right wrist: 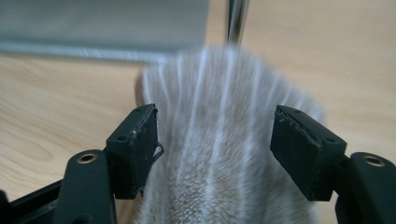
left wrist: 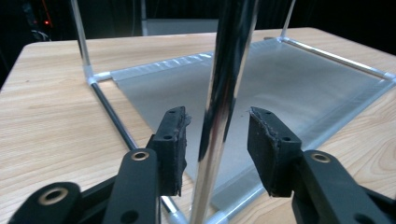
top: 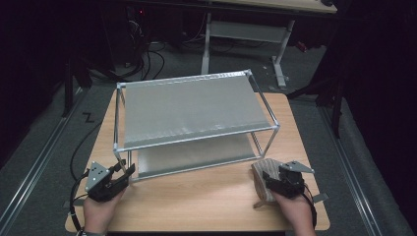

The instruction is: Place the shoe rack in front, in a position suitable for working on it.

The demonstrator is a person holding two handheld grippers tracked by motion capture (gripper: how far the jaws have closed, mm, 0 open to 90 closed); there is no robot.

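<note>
Shelf rack, two tiers, silver tube frame with grey mesh panels; stands on wooden table, set toward the far side; lower tier lies just above the tabletop.

Left gripper, hand-held, at the rack's near left corner; jaws spread moderately wide; left gripper view shows the upright corner post standing between the two pads; small gaps visible on either side, so pads appear not to touch the post; nothing clamped.

Right gripper, hand-held, near the rack's near right corner, just in front of it; jaws wide apart; right gripper view shows the grey furry item, pale stripes running lengthwise, lying between the pads and reaching past them; whether the pads press on the fur is unclear, the item being blurred at close range; possibly a slipper or soft cloth piece.

Furry item in high view: rests on the table just beside the rack's near right leg, partly covered by the right gripper.
</note>
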